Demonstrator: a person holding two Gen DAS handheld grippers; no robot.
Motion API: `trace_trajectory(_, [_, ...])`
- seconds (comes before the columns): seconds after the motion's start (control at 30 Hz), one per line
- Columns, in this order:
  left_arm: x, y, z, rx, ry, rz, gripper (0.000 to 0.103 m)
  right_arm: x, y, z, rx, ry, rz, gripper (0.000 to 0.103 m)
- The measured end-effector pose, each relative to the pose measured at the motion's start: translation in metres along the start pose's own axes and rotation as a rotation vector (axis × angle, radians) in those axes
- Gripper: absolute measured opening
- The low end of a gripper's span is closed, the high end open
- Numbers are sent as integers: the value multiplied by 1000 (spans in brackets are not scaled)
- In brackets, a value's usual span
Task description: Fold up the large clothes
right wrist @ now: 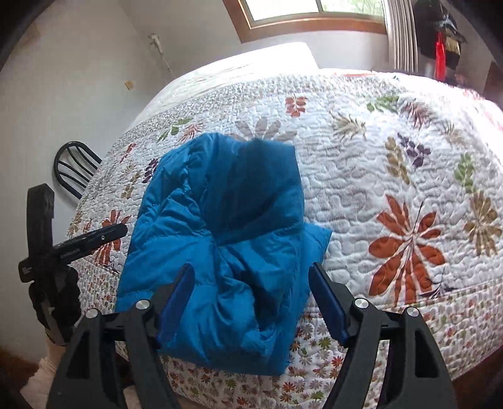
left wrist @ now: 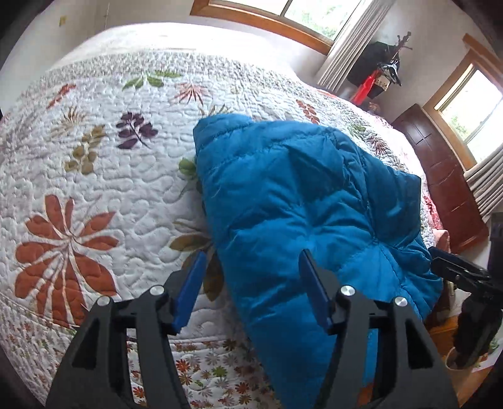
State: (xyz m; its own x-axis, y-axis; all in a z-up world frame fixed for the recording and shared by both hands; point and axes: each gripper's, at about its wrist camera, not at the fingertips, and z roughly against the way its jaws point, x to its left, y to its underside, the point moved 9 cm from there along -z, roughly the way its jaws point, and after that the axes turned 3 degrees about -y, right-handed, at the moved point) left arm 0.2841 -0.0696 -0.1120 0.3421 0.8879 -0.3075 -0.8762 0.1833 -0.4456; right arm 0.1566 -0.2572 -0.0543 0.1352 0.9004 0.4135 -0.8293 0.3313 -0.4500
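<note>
One blue puffer jacket (left wrist: 301, 201) lies bunched and partly folded near the front edge of the bed (left wrist: 94, 176), on a white quilt printed with rust, green, purple and tan leaves; its lower end hangs a little over the bed's side. Two claws are in play. The left claw (left wrist: 251, 283) stands with its blue pads apart and angled downward; in its own view one pad sits over the quilt just left of the jacket and the other over the jacket's fabric, and neither presses on anything. The right claw (right wrist: 251, 292) is likewise spread wide and tilted down, both pads hovering above the jacket's crumpled near end with fabric showing between them but not pinched. Each claw shows at the edge of the other's view: the right one at the far right of the left view, the left one at the far left of the right view, so they flank the jacket. Two wood-framed windows (left wrist: 283, 12) with pale curtains appear behind the bed, one dark wooden door (left wrist: 440, 176) stands at the right, and one dark chair back (right wrist: 75, 166) shows beside the bed.
</note>
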Motion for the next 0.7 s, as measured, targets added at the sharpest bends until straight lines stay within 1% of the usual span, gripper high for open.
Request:
trace_trajectory(0.1, [7,12,-15,58,75,52,65,-16,11,-19,48,-69,-72,75])
trace_trajectory(0.13, [7,15,-19,65,96,65,67,-19,15,-26,62,-95,-95,76])
trace_trajectory(0.2, [7,17,-23,60,106,67,69,-25,22,-41,96,-132,-136,82])
trace_trajectory(0.3, [-1,20,-28,56,107,56,76,-28,28,-58,127,-162,-163,90])
trace_trajectory(0.33, [-5,21,-30,61,122,56,77,-28,30,-64,139,-177,-171,91])
trace_trajectory(0.4, [-13,24,-38,83,185,63,78,-28,32,-74,158,-220,-196,92])
trace_trajectory(0.47, [-16,24,-44,83,207,71,84,-26,33,-82,168,-271,-211,94])
trace_trajectory(0.53, [-16,24,-49,87,247,88,84,-26,31,-87,159,-311,-215,94])
trace_trajectory(0.57, [-16,24,-51,83,271,97,84,-25,31,-89,152,-337,-216,93])
trace_trajectory(0.6, [-17,26,-52,74,285,94,83,-23,30,-90,142,-361,-216,87])
trace_trajectory(0.67, [-18,28,-48,46,305,80,69,-19,29,-91,130,-412,-218,77])
trace_trajectory(0.7, [-19,28,-46,31,313,72,66,-17,28,-90,114,-413,-209,69])
